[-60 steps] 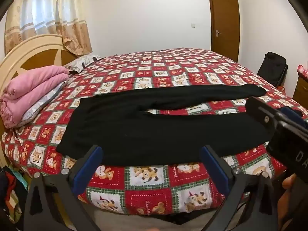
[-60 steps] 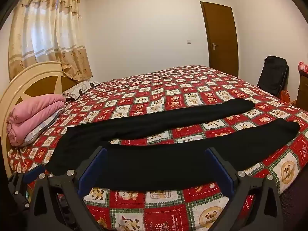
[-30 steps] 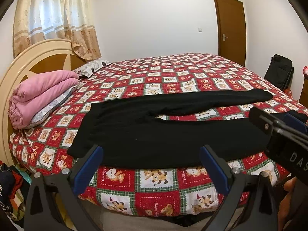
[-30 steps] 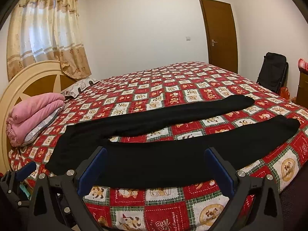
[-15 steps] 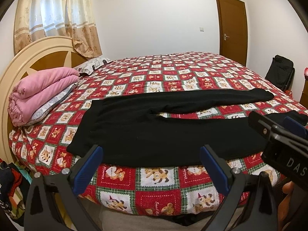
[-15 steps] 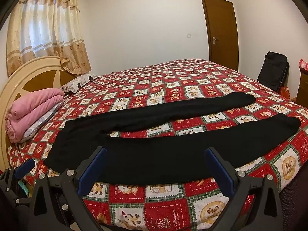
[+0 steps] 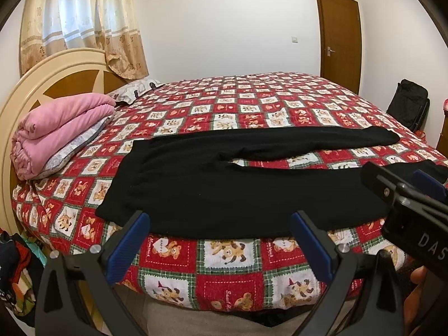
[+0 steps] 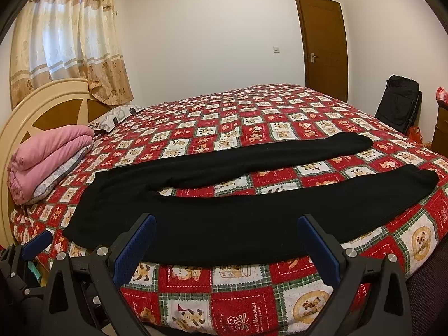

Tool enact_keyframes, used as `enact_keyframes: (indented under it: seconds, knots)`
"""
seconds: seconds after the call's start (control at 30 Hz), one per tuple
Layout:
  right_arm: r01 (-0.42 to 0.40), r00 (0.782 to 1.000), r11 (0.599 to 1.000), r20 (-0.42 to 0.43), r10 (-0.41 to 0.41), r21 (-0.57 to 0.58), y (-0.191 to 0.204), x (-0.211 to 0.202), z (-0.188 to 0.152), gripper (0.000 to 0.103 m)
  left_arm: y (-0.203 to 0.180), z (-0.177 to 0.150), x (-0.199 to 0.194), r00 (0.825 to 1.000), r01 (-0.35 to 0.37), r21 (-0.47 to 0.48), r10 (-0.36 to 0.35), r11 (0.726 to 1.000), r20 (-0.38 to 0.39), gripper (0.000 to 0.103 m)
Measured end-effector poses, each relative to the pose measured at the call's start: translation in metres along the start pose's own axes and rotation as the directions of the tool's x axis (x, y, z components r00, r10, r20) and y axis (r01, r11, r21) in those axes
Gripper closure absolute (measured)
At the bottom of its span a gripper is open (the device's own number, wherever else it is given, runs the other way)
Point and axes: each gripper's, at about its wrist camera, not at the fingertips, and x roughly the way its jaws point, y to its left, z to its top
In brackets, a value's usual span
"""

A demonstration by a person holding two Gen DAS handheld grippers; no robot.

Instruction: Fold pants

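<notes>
Black pants (image 7: 224, 184) (image 8: 212, 218) lie spread flat along the near edge of the bed (image 7: 252, 106) (image 8: 252, 112), waistband to the left, both legs running right with a gap between them. My left gripper (image 7: 219, 224) hovers open just short of the near hem, below the waist area, nothing between its blue pads. My right gripper (image 8: 226, 229) is open too, held off the bed's edge in front of the near leg. The right gripper's body (image 7: 406, 201) shows at the right of the left wrist view, hiding the near leg's cuff.
A folded pink blanket (image 7: 58, 128) (image 8: 44, 156) sits on a pillow by the round headboard (image 7: 33, 84). Beyond the bed's right end stand a black suitcase (image 8: 397, 103) and a brown door (image 8: 324, 44). Clothes (image 7: 14, 268) are piled on the floor at the left.
Both grippers have shifted slightly, the views drifting a little lower and closer to the bed edge. The pants have not moved and both grippers stay open.
</notes>
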Motion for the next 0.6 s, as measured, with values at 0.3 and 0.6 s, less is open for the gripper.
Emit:
enact_keyframes:
  seconds: [0.3,0.6]
  knots:
    - [-0.002,1.0,1.0,-0.006,0.002,0.002,0.0002,0.0006,-0.0009,0.001,0.0006,0.0001,0.0,1.0,0.0,0.001,0.0,1.0,0.001,0.0]
    - [-0.002,1.0,1.0,-0.008,0.002,0.001,0.0002,0.0009,-0.0003,0.001,0.0039,-0.0017,0.0034,1.0,-0.003,-0.008,0.003,1.0,-0.006,0.0]
